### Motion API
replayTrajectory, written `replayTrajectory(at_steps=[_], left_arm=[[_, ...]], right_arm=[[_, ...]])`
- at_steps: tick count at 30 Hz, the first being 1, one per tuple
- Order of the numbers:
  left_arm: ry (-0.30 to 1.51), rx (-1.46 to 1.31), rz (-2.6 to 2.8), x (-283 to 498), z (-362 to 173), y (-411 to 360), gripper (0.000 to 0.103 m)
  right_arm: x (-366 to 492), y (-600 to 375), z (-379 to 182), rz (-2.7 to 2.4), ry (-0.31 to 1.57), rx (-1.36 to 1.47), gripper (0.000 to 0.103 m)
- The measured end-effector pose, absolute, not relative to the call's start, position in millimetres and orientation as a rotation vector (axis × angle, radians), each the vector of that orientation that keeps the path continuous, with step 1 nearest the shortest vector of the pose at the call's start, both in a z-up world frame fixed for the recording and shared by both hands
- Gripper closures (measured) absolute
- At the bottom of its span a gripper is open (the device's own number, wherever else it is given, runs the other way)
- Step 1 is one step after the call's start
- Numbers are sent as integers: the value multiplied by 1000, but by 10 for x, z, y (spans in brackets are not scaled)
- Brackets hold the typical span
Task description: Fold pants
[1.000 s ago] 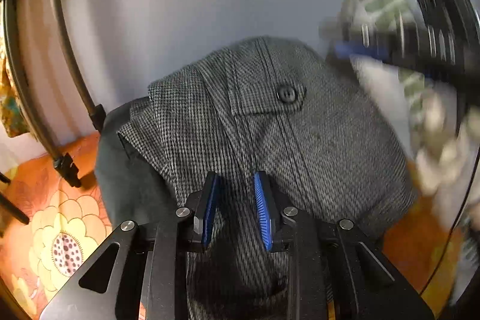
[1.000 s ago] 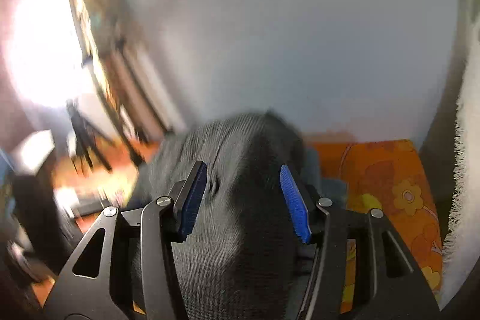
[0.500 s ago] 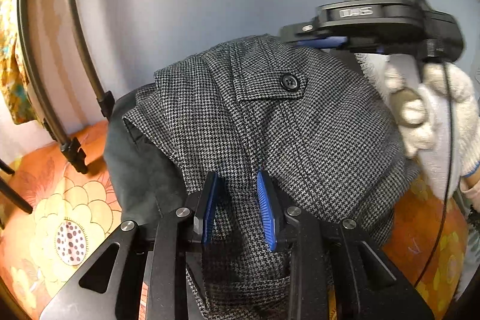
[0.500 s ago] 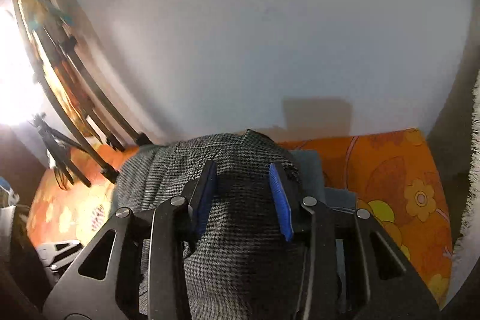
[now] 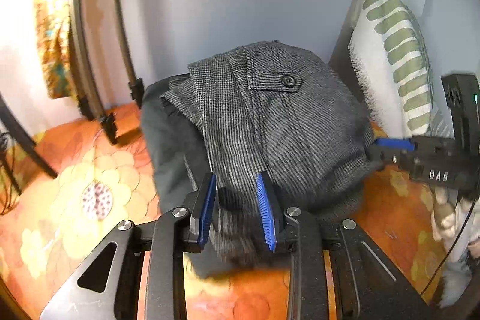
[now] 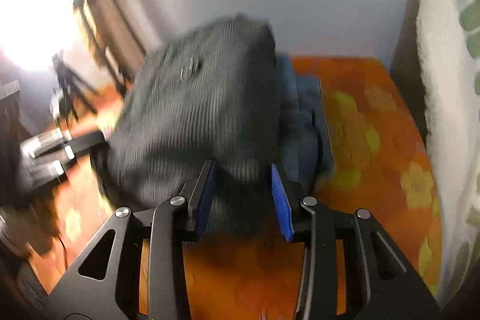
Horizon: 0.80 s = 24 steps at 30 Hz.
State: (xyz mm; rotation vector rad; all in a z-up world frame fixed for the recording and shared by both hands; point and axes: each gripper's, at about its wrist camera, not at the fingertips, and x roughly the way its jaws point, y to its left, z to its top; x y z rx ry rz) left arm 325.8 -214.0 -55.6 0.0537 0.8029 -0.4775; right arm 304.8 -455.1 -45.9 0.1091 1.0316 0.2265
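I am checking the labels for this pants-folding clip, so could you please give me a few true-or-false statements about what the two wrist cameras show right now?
1. The grey houndstooth pants lie folded on top of a darker garment. True.
2. A buttoned pocket flap faces up on the pants. True.
3. The bedspread is plain white. False: it is orange with yellow flowers.
4. The cushion leaning at the right has red dots. False: it is white with green stripes.
5. The left gripper has pants fabric between its blue pads. True.
6. The right gripper is far from the pants. False: its fingers flank the near edge.
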Motion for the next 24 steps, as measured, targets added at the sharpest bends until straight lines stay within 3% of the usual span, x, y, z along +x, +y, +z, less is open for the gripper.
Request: replayTrajectory(at_steps=[11,15,17,21,24], left_arm=[[738,51,-496,2358,-65,-1912,73],[702,48,-508,1988,133,-1861,58],[678,41,-516,1803,230,-1824,57],[627,36,-525,1426,386,-1734,37],[598,50,-521,1179,442,-1665,31]], right_arm=[[2031,-4337,166,226,924,125,61],[1647,-4093,452,216,861,105,53],[1448,-3980,595,213,833,92,50],[1034,-3819,834,177,767,66,36],[722,-3735,913,149,731,78,29]])
